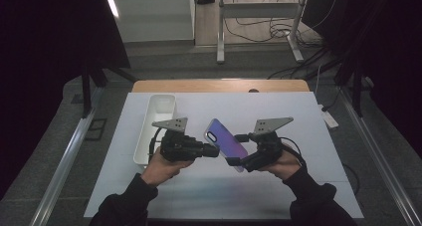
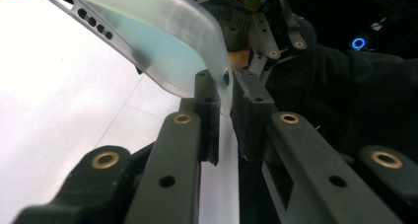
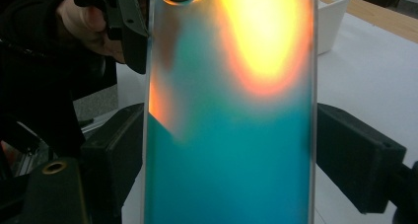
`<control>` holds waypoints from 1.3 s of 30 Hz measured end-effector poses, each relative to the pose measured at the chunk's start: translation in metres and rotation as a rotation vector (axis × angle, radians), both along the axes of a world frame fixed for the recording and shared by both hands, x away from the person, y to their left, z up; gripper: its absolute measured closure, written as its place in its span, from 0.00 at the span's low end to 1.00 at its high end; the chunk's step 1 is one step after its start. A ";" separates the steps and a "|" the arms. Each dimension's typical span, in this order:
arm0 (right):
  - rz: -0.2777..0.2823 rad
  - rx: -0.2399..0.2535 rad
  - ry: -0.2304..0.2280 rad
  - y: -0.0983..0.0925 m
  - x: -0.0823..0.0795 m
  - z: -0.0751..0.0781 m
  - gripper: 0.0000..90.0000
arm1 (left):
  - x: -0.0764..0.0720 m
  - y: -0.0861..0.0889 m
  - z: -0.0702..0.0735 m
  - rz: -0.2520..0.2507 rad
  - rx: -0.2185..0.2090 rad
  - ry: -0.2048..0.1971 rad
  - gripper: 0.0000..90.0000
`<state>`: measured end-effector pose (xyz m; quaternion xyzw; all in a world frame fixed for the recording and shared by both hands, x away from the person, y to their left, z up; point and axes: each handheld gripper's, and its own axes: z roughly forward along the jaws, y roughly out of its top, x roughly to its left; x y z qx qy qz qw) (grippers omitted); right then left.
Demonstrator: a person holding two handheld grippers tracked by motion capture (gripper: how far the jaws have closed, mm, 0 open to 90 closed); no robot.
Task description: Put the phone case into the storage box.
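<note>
Iridescent phone case (image 1: 225, 142) hangs above the white table (image 1: 298, 116), between both tools. The right hand-held gripper (image 1: 238, 149) clamps its sides; the left hand-held gripper (image 1: 215, 150) pinches only a thin corner lip. A twist there could flex the case loose and drop it.

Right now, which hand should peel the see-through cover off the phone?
Probably the left. The left gripper pinches the corner of the clear case, so it can pull that corner away. The right gripper clamps the phone across its width and looks better suited to holding it steady.
</note>
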<state>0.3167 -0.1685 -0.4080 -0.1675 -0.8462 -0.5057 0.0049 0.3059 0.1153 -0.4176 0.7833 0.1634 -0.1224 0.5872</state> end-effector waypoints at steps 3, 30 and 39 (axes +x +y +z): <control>0.006 -0.003 0.002 0.000 0.000 0.000 0.18 | 0.001 0.000 -0.001 -0.017 -0.005 0.004 0.93; 0.053 -0.048 0.064 0.007 0.002 -0.007 0.18 | -0.001 -0.008 0.002 -0.077 0.036 -0.056 0.98; 0.018 -0.088 0.052 0.006 0.003 -0.008 0.11 | -0.001 -0.006 0.005 -0.040 0.051 -0.055 0.98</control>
